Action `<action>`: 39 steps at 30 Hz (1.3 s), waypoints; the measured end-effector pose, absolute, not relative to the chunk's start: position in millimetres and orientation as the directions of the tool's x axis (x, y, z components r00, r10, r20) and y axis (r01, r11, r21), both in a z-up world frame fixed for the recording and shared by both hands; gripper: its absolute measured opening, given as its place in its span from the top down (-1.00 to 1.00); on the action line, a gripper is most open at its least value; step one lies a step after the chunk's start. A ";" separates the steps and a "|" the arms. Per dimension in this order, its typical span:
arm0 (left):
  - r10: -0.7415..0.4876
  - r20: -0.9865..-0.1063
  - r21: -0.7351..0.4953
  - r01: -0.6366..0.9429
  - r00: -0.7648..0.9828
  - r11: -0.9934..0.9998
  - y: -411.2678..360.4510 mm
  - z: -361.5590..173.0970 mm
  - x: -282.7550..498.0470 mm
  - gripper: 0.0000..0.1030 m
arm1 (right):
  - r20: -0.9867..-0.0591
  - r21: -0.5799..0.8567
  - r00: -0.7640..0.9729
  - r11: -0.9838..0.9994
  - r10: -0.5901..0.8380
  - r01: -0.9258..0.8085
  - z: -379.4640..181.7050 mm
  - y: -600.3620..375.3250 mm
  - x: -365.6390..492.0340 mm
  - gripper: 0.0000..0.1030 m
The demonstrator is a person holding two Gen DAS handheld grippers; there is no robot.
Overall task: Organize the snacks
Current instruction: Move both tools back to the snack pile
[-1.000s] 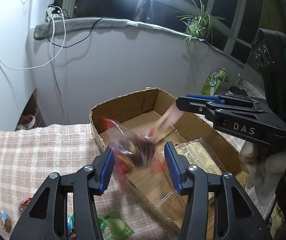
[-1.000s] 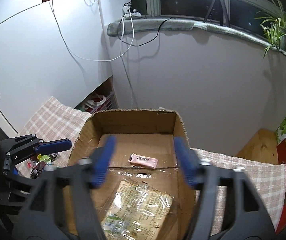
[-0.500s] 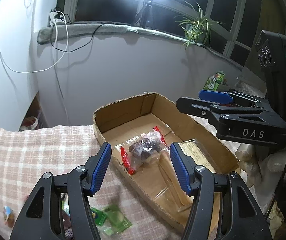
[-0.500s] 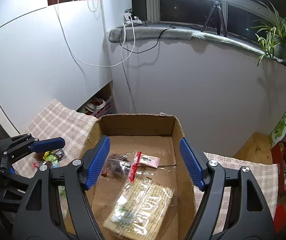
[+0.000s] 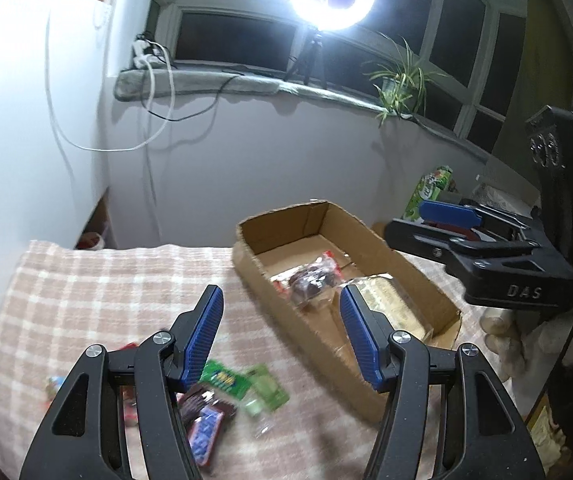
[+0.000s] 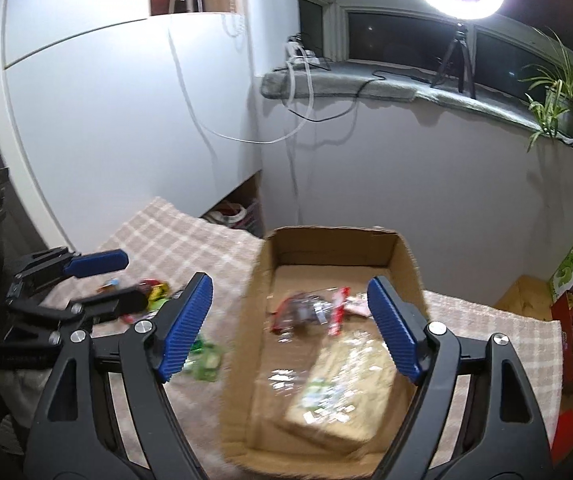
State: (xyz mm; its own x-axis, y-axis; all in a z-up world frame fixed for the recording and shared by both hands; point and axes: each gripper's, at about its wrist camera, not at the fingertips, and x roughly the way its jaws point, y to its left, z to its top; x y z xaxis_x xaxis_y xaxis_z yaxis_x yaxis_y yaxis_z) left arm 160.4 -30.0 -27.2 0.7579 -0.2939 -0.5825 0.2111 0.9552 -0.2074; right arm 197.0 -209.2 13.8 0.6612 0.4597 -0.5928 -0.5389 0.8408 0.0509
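Note:
A cardboard box (image 5: pixel 366 240) (image 6: pixel 406 256) lies on the checked cloth. Inside it rest a clear bag of dark snacks with red ends (image 5: pixel 310 278) (image 6: pixel 310 308) and a large tan packet in clear wrap (image 5: pixel 390 308) (image 6: pixel 342 384). My left gripper (image 5: pixel 280 300) hangs open and empty above the cloth, short of the box's near-left wall. My right gripper (image 6: pixel 289 284) is open with nothing between its pads, its jaws still opening, held back above the box's near end. Loose green packets (image 5: pixel 242 380) (image 6: pixel 206 360) and a dark-and-blue packet (image 5: pixel 206 424) lie on the cloth under the left gripper.
The checked cloth (image 5: pixel 106 288) covers the surface left of the box. More small wrapped snacks (image 6: pixel 154 288) lie near the left gripper's fingers (image 6: pixel 98 262). A green carton (image 5: pixel 430 192) stands beyond the box, and a gloved hand (image 5: pixel 526 340) holds the right gripper.
The clear bag has left the left gripper's jaws and now lies in the box. Both grippers have drawn back and up from the box, with their jaws wider.

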 end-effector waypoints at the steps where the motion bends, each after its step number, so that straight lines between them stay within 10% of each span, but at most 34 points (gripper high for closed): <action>1: -0.286 -0.581 -0.205 0.203 0.762 0.957 -23.0 -26.4 155.0 -0.17 | -0.589 0.055 0.657 0.835 0.471 -0.548 14.9 -205.8 189.7 -0.60; 20: -0.103 -0.630 -0.218 -0.048 0.770 0.975 124.6 -56.2 85.2 -0.22 | -0.692 0.154 0.442 0.715 0.571 -0.682 -56.4 -110.7 98.3 -0.60; 39: -0.125 -0.721 -0.138 0.036 0.681 0.990 142.5 -111.5 123.8 -0.22 | -0.784 0.174 0.434 0.828 0.444 -0.532 -111.3 -58.9 138.1 -0.60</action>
